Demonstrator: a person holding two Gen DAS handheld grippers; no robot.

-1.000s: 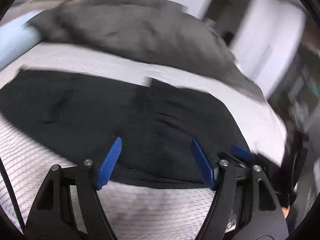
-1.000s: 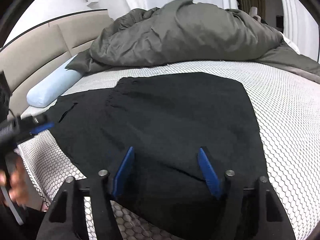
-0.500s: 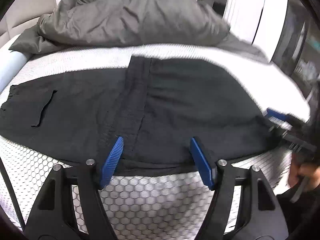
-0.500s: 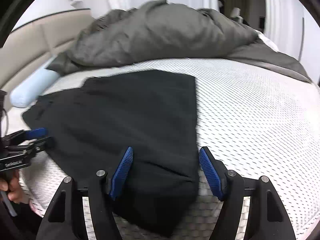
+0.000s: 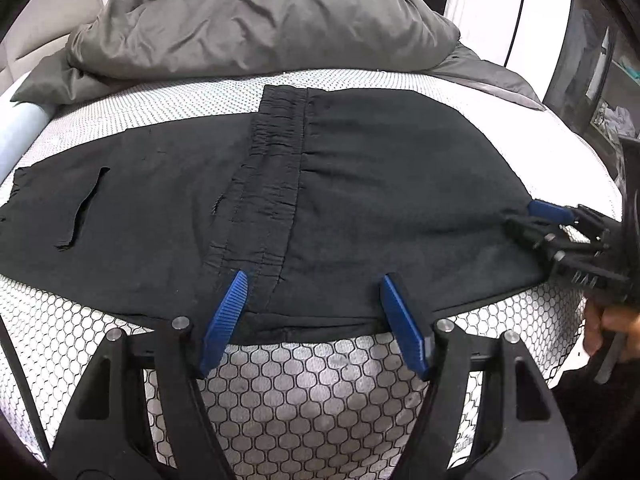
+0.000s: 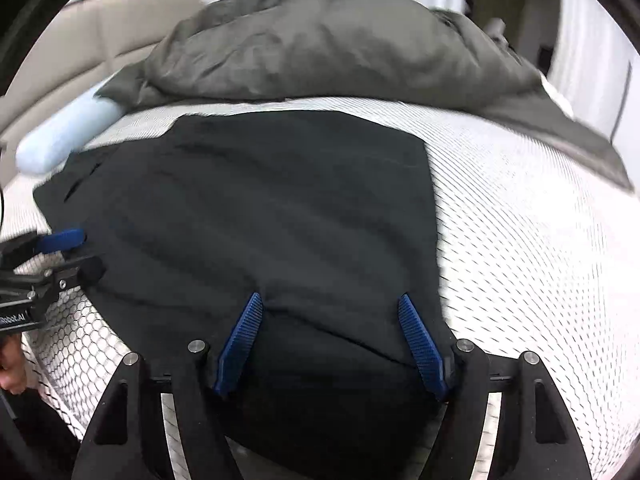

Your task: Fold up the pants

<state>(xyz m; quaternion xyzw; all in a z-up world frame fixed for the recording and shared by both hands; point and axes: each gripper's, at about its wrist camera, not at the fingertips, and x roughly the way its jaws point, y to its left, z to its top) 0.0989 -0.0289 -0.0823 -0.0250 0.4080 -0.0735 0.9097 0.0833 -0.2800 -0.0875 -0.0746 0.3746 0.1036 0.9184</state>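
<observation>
Moved: both hand-held grippers now nearer the pants' (image 5: 360, 184) front edge. One pants, folded; left hand-held gripper (image 5: 314, 320) wide, right hand-held gripper (image 6: 332, 344) wide, both empty; bed (image 5: 304, 392) bare rightward.

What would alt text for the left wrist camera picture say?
Black pants lie spread flat on a white honeycomb-patterned bed, the open left gripper poised over their near edge. The right gripper sits at their right end; a grey duvet is heaped behind.
</observation>
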